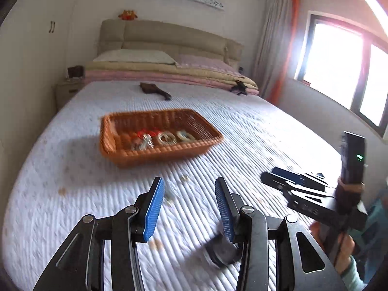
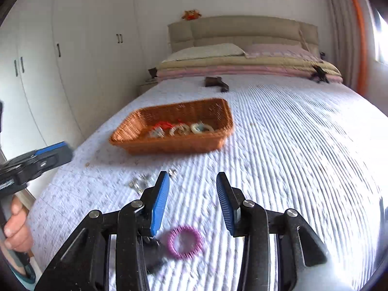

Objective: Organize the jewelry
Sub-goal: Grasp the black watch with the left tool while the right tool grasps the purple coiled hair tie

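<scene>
An orange woven basket (image 1: 135, 155) (image 2: 135, 123) sits mid-bed and holds a red piece, a silver piece and two pale rings (image 2: 191, 128). My left gripper (image 1: 189, 180) hovers over the bedspread short of the basket, open, with nothing between its blue pads. My right gripper (image 2: 192, 174) is also open and empty. A purple spiky bracelet (image 2: 185, 242) lies on the bed below it. Small silver pieces (image 2: 140, 183) lie just left of its left finger. A dark blurred object (image 1: 220, 252) lies on the bed under my left gripper. Each gripper shows in the other's view (image 1: 278, 177) (image 2: 60, 154).
A brown brush-like item (image 1: 155, 91) lies farther up the bed. Folded blankets (image 2: 242, 69) and pillows stack at the headboard. White wardrobes (image 2: 72, 48) line the left wall, and a window (image 1: 339, 63) is on the right. A hand (image 2: 17, 228) holds the left tool.
</scene>
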A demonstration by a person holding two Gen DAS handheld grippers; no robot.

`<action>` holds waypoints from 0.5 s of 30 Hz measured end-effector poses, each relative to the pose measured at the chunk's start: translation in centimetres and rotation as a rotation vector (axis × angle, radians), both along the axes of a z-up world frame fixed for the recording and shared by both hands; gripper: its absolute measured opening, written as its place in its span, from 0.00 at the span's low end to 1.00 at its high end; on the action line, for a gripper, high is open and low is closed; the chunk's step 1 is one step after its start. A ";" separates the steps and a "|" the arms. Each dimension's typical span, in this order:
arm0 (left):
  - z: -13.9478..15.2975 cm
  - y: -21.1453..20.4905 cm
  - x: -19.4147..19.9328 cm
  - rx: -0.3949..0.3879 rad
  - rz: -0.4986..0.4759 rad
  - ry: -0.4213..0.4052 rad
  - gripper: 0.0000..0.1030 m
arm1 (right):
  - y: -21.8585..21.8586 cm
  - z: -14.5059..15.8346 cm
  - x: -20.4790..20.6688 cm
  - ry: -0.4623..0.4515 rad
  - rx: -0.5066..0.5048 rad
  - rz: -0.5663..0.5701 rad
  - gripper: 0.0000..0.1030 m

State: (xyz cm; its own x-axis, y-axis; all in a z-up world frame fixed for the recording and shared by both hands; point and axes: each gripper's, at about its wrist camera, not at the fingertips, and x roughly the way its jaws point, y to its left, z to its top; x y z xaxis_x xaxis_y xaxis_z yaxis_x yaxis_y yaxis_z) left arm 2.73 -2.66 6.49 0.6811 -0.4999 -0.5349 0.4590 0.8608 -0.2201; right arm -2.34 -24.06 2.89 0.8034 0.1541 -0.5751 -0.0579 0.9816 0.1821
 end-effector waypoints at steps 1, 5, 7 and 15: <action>-0.7 -0.4 -0.8 0.008 -0.012 0.011 0.43 | -0.3 -0.5 -0.3 0.023 0.030 0.010 0.42; -3.9 -1.7 -2.0 0.042 -0.024 0.066 0.43 | -1.7 -3.0 -0.2 0.086 0.095 0.025 0.42; -5.7 -2.0 -1.9 0.036 -0.028 0.116 0.43 | -1.7 -4.0 -0.2 0.122 0.118 0.049 0.42; -8.8 -2.9 -2.0 0.025 -0.049 0.187 0.43 | -0.8 -5.6 0.2 0.177 0.062 0.040 0.42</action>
